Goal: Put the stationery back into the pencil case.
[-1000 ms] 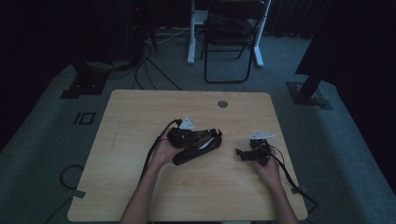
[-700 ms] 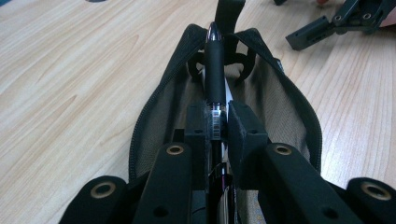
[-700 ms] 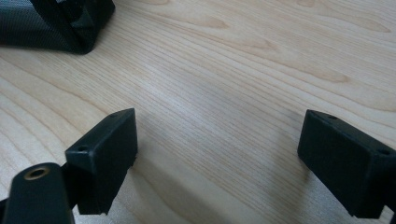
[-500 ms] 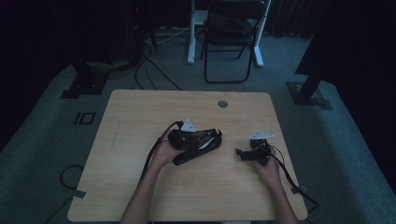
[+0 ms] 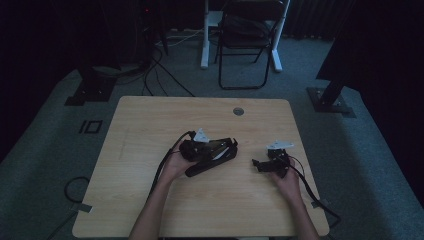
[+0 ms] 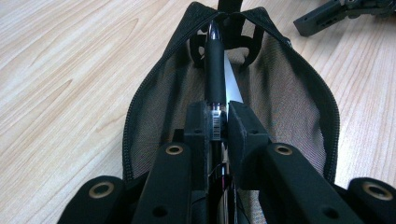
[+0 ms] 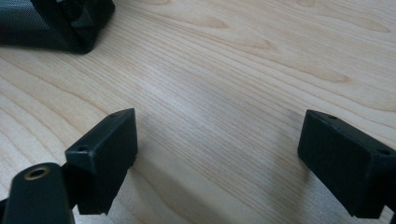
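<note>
Right now left gripper [image 6: 218, 122] jaws clamp a pen [image 6: 215, 70] over mesh pouch [image 6: 289, 98] — right gripper [image 7: 217, 158] jaws wide, empty.

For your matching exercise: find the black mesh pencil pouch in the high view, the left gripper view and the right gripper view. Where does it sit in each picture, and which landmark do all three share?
High view: black mesh pouch lies at table centre, just right of the left gripper.
Left gripper view: it fills the middle, unzipped, with a pen clamped over its opening.
Right gripper view: one corner at top left.
Shared landmark: the light wood tabletop.
</note>
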